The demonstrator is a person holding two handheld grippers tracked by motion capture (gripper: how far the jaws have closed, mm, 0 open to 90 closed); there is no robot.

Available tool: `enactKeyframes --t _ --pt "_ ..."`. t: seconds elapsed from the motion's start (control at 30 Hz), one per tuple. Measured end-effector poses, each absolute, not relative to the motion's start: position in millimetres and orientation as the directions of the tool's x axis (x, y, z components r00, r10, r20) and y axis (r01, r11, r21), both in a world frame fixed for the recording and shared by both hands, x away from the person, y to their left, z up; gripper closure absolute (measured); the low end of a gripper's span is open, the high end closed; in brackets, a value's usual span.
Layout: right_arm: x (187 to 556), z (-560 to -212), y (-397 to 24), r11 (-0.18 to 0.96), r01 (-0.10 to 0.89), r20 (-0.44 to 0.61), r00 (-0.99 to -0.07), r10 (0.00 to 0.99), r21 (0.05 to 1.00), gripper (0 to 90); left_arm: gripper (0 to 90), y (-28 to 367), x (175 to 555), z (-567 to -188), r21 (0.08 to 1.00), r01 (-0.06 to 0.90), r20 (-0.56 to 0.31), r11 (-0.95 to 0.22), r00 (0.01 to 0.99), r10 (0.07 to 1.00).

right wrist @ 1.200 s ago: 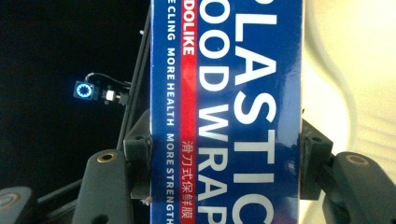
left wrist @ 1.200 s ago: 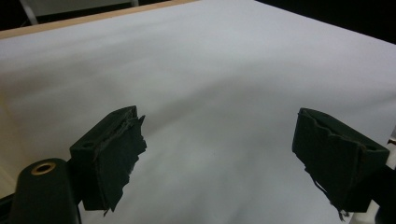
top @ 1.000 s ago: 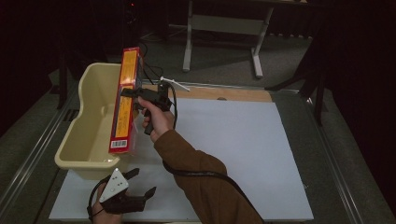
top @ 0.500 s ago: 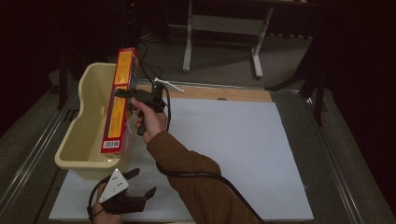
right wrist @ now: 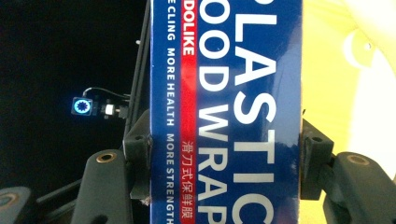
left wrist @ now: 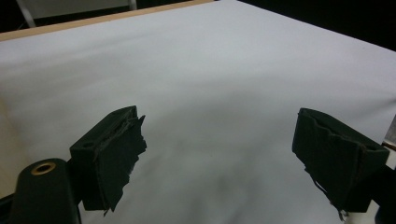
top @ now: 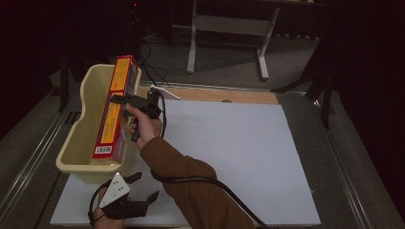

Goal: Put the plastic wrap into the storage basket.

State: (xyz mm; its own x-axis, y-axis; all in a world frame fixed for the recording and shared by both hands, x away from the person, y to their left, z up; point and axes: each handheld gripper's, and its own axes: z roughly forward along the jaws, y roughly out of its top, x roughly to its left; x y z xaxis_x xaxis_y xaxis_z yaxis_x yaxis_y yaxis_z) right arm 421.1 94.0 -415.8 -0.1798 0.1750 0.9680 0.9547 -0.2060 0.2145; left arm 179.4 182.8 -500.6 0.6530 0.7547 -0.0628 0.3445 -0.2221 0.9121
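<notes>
A long red and yellow box of plastic food wrap (top: 113, 112) lies lengthwise over the cream plastic tub (top: 79, 138) at the table's left, its near end down inside. My right gripper (top: 119, 101) is shut on the box near its middle. In the right gripper view the box's blue face (right wrist: 226, 112) is clamped between both jaws, the tub's yellow wall (right wrist: 355, 70) to its right. My left gripper (top: 143, 187) rests open and holding nothing at the table's front left, over the white sheet (left wrist: 224, 79).
A white sheet (top: 229, 157) covers most of the table, with a wooden strip (top: 224, 94) along its far edge. Metal table legs (top: 229, 28) stand on the floor beyond. A black cable (top: 205, 183) trails from my right gripper along the brown sleeve.
My right gripper has carried the box left and down, from upright over the tub's right rim to lying into the tub. The left gripper has stayed put.
</notes>
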Motion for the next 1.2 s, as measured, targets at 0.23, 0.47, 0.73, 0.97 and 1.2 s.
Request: enactKeyframes --t 0.23,0.47,0.73,0.97,1.2 --pt "420 -418 98 -0.203 0.953 0.965 -0.187 0.185 0.224 38.9 15.7 183 179 -500 0.913 0.344 -0.065 -0.218 0.651 0.757" --pt "422 -419 100 -0.199 0.955 0.963 -0.182 0.197 0.221 38.7 15.7 184 179 -501 0.914 0.346 -0.068 -0.213 0.648 0.759" --pt "422 -421 104 -0.181 0.952 0.952 -0.204 0.229 0.247 37.4 15.7 185 179 -500 0.915 0.345 -0.069 -0.210 0.646 0.761" --pt "421 -421 107 -0.163 0.948 0.926 -0.216 0.309 0.275 34.5 15.7 185 179 -500 0.915 0.344 -0.068 -0.210 0.645 0.761" --pt "420 -426 111 -0.108 0.938 0.874 -0.259 0.411 0.329 27.4 15.7 186 178 -500 0.916 0.342 -0.065 -0.212 0.646 0.761"
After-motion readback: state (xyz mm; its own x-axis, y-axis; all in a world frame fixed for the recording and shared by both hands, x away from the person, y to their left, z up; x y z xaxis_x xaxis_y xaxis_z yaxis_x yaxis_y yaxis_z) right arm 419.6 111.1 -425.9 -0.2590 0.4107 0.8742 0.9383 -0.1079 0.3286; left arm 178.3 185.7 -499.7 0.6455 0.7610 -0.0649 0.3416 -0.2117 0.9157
